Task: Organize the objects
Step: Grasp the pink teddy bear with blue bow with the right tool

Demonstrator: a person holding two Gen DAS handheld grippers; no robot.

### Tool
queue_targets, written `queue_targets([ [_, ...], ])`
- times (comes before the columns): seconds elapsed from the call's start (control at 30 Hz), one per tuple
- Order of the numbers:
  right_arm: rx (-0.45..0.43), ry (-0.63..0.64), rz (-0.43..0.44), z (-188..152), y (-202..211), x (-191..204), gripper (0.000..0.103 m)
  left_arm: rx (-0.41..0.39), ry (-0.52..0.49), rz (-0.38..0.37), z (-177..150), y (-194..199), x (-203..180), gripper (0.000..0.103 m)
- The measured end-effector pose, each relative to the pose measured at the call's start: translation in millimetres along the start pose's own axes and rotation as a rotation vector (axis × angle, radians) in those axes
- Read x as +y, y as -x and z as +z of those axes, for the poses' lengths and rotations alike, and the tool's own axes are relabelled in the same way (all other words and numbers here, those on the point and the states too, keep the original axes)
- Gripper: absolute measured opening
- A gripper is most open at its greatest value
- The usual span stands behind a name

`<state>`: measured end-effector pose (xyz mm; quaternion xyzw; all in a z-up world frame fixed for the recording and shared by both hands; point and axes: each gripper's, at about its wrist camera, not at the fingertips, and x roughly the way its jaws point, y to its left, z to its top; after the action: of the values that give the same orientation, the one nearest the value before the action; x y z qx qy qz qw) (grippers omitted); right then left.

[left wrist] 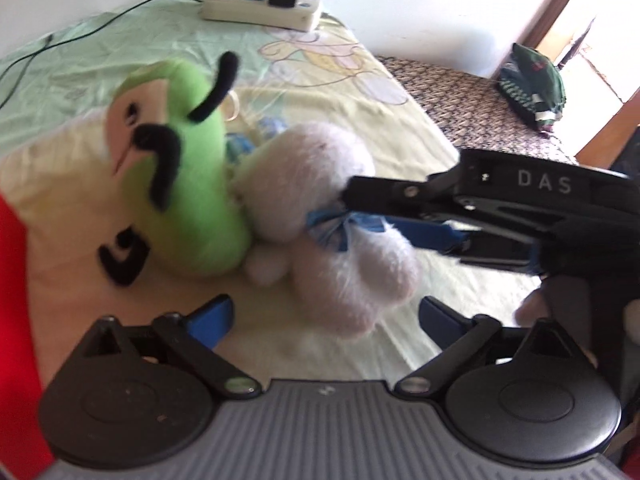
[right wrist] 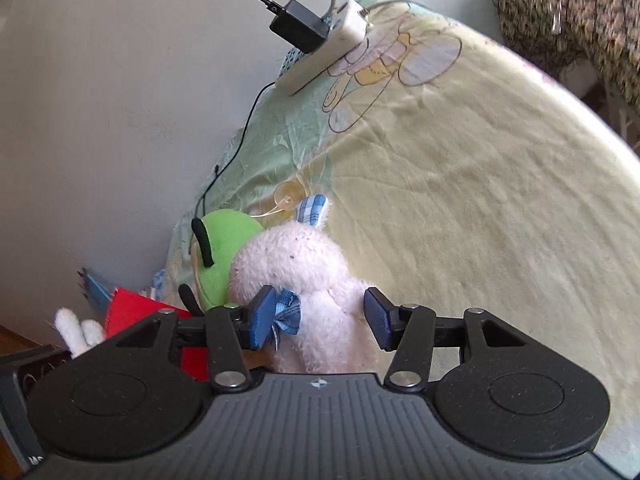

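A long, fluffy pile is shown by the white plush rabbit [right wrist: 304,280], with a satin-like blue ribbon bow [right wrist: 286,314] at its neck. Short, matt fleece covers the green plush toy [left wrist: 188,168]. The bed sheet [right wrist: 460,208] is thin, creased printed cloth. Matt black plastic with blue ribbed pads [right wrist: 264,316] forms the right claw [right wrist: 320,318]; at 12 o'clock, the power strip [left wrist: 260,10] is smooth white plastic.
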<state>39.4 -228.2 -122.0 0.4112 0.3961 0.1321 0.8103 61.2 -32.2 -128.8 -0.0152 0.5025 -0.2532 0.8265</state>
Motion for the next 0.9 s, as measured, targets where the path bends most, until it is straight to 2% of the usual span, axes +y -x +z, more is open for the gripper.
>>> queue_targets([
  [0.1, 0.049, -0.066, 0.054, 0, -5, -8, 0.053, -0.006, -0.01, -0.024, 4, -4, 4, 0.09],
  [0.23, 0.088, -0.074, 0.079, -8, -3, -7, 0.045, 0.0, -0.017, -0.066, 7, -5, 10, 0.084],
  [0.33, 0.105, -0.075, 0.085, -15, 1, -5, 0.044, 0.008, -0.021, -0.088, 4, 0, 9, 0.081],
  [0.43, 0.122, -0.089, 0.097, -24, 7, -4, 0.043, 0.006, -0.041, -0.074, -2, 6, 3, 0.081],
  [0.7, 0.151, -0.073, 0.089, -55, 32, 5, 0.043, 0.042, -0.045, -0.094, -31, 29, -6, 0.081],
  [0.9, 0.226, -0.002, 0.083, -84, 49, 24, 0.043, 0.055, -0.098, -0.044, -63, 55, -21, 0.081],
])
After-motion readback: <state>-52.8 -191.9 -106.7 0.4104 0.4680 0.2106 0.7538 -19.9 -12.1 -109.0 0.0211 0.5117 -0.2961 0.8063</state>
